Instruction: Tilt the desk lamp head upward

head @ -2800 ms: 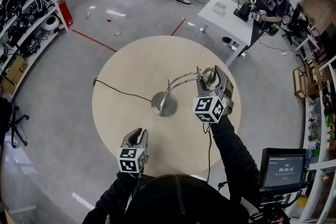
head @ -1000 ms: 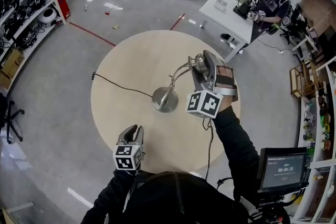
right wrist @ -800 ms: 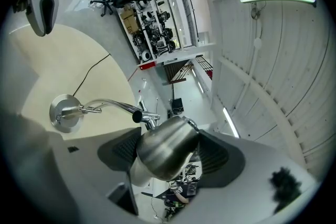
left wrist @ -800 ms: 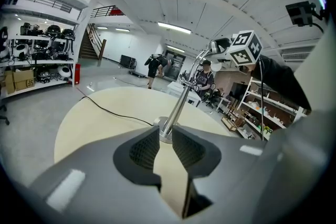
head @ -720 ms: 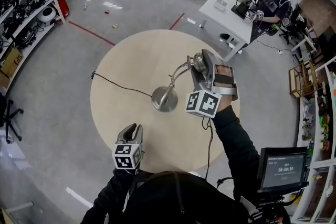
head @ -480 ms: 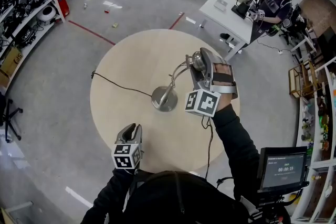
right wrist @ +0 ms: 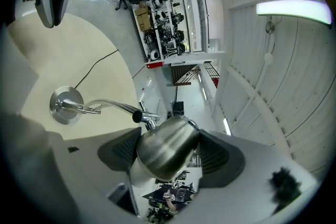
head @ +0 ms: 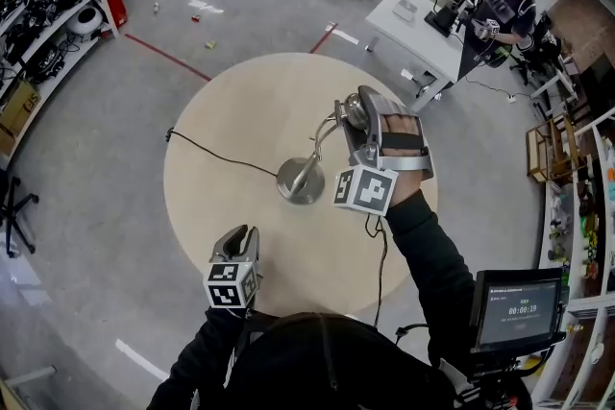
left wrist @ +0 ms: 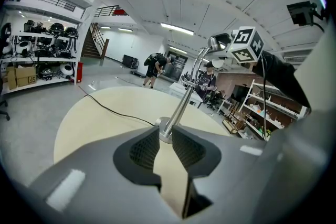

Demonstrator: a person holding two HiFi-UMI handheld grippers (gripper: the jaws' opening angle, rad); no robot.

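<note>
A chrome desk lamp stands on the round beige table (head: pixel 221 110), its base (head: pixel 301 180) near the middle. My right gripper (head: pixel 359 115) is shut on the lamp head (head: pixel 353 108), held high above the table. In the right gripper view the metal lamp head (right wrist: pixel 168 147) fills the space between both pads, with the curved arm (right wrist: pixel 107 106) leading down to the base (right wrist: pixel 66 105). My left gripper (head: pixel 239 243) hovers by the table's near edge, slightly open with nothing in it. In the left gripper view the lamp base (left wrist: pixel 166 131) lies ahead and the lamp head (left wrist: pixel 219 41) is high up.
A black cable (head: pixel 216 162) runs from the lamp base to the table's left edge. A white desk (head: pixel 423 29) with a seated person (head: pixel 504 0) stands at the back right. Shelves (head: pixel 38 43) line the left wall. A monitor (head: pixel 519 307) sits at my lower right.
My right gripper has lifted and moved left and away with the lamp head in it, swinging the lamp arm up. The left gripper has hardly moved. People at the back walked on.
</note>
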